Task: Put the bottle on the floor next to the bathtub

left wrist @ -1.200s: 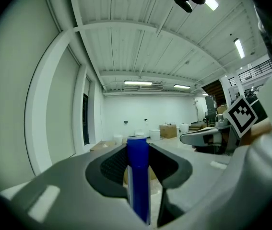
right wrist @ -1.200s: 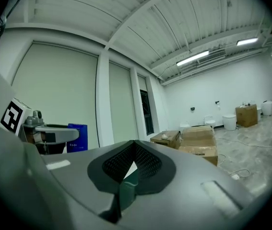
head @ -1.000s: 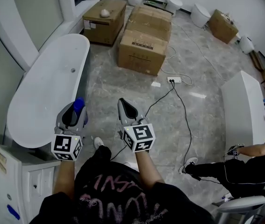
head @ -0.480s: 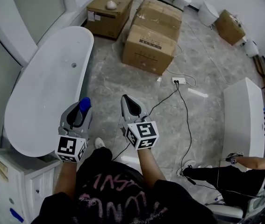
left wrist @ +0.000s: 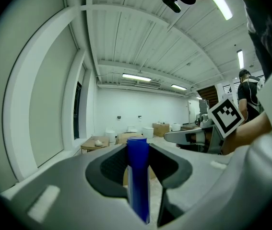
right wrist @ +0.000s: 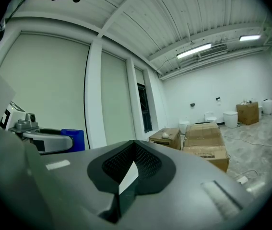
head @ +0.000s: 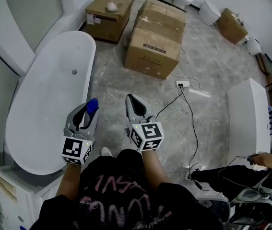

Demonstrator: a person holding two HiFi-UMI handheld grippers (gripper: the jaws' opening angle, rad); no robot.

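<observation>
A blue bottle stands upright between the jaws of my left gripper, which is shut on it. In the left gripper view the blue bottle fills the gap between the jaws. The gripper hangs over the grey floor just right of the white bathtub, near its front half. My right gripper is held beside it to the right, shut with nothing between its jaws. From the right gripper view the blue bottle shows at the left.
Cardboard boxes stand on the marble floor ahead. A power strip with black cables lies to the right. A white cabinet and a seated person are at the right. A white unit stands at lower left.
Both grippers have shifted slightly right and forward with the bottle still held. The view has tilted a little, so the bathtub sits further left.
</observation>
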